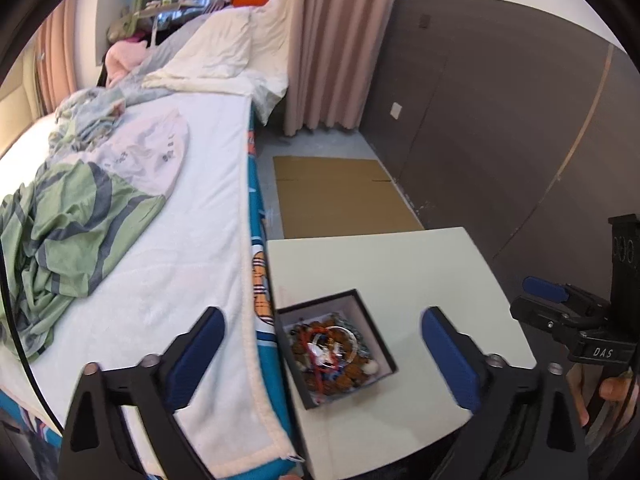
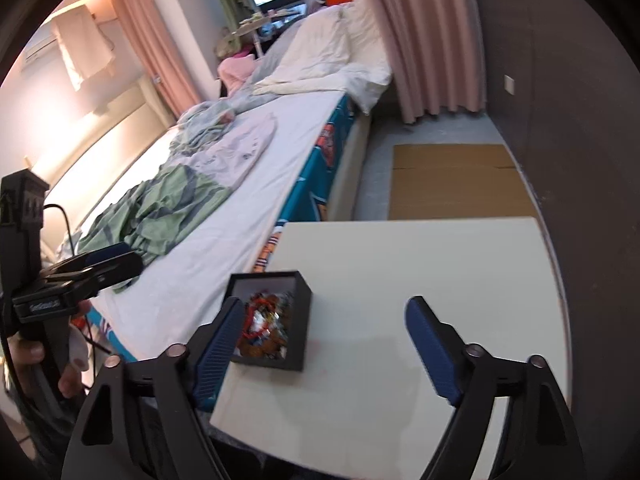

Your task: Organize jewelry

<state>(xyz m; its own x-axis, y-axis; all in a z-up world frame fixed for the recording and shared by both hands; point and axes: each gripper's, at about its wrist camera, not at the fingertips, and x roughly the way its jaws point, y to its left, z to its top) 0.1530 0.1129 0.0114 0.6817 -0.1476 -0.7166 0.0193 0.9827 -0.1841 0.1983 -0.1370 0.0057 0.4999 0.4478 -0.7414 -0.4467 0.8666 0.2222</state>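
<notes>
One square black box (image 1: 338, 346) of tangled beaded jewelry (image 1: 330, 350) on smooth white table (image 1: 404, 272)

Black-framed left tongs (image 1: 322, 360) and right tongs (image 2: 324, 350) carry ribbed blue pads (image 1: 450, 360) and silver pivot screws (image 2: 176, 350).

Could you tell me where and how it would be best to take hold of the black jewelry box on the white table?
Probably by two opposite walls of the black jewelry box, coming from above with open jaws straddling it. The walls are straight and upright, the top is open, and the white table is bare around its free sides. Keep the fingers outside the rim; the jewelry fills the inside.
</notes>
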